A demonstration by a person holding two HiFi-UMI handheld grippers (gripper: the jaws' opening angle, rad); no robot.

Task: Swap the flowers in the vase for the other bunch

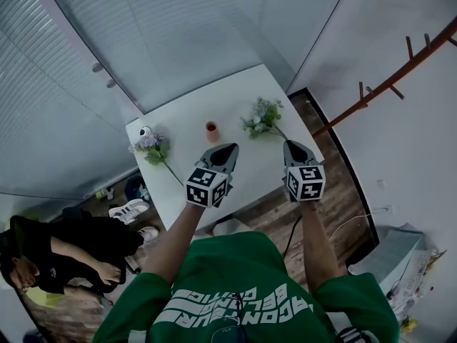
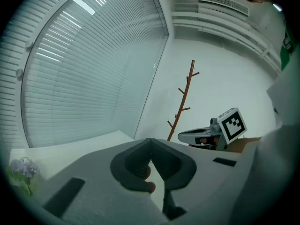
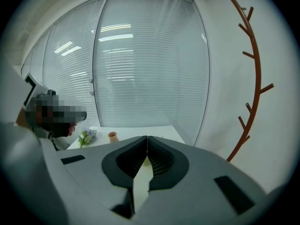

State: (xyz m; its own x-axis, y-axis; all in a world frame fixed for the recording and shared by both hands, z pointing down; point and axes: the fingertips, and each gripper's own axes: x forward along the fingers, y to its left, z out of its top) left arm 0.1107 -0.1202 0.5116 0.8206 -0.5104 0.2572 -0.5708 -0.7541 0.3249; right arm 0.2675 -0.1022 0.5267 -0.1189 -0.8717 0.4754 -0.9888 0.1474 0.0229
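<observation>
Terracotta vase (image 1: 212, 131) stands in the middle of a white table (image 1: 214, 98), with a lilac flower bunch (image 1: 150, 147) lying to its left and a white-and-green bunch (image 1: 263, 117) to its right. Left gripper (image 1: 227, 148) and right gripper (image 1: 291, 146) hover over the table's near side, jaws pressed together, gripping nothing.

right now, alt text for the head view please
A person in a green top holds the left gripper and right gripper, both shut, over a white table. On it an orange vase stands between a purple bunch, left, and a white bunch, right.
</observation>
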